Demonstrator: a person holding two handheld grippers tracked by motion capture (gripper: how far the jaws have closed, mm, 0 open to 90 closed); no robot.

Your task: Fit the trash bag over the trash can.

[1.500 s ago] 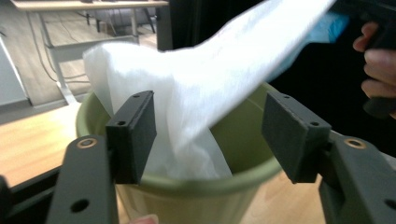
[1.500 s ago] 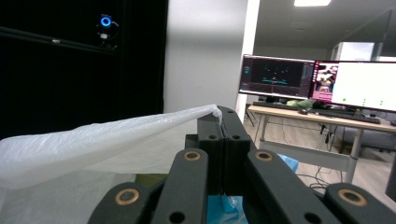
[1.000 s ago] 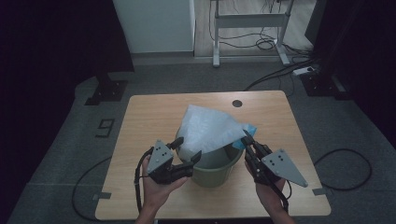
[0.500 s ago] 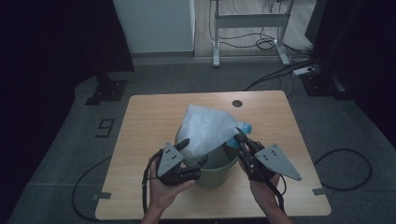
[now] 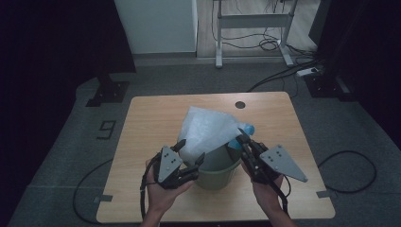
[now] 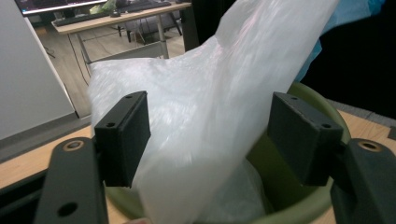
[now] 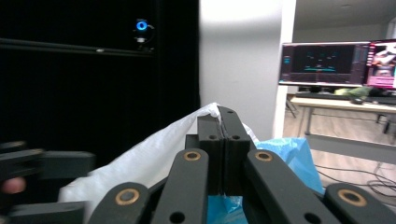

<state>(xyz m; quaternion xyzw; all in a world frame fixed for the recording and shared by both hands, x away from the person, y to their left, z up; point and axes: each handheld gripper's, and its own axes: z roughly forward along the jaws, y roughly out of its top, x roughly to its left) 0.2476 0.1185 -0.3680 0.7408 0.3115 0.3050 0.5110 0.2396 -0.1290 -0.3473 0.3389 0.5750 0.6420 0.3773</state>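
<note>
While the right gripper [image 5: 242, 139] has its two jaws pressed flat together, a thin edge of the white plastic bag [image 5: 208, 130] seems to be pinched between them in the right gripper view, though the seam is too tight to be sure. Just behind those jaws, on the far right side of the bucket, sits one bunch of blue plastic [image 5: 245, 132]. The left gripper [image 5: 191, 151] stands with its two jaws apart, one on each side of the bag's near fold; they have just been closing a little, and the pads [image 6: 126, 133] do not press on the film. One bag rises out of one green bucket [image 5: 217, 172], leaning up and away from the bucket's mouth toward the far side. Each gripper is carried by one hand, the left hand [image 5: 163, 194] near the bucket's left wall, the right hand [image 5: 267, 191] near its right wall. Beneath the bucket lies one wooden table [image 5: 151, 118], the bucket standing near its front edge.
</note>
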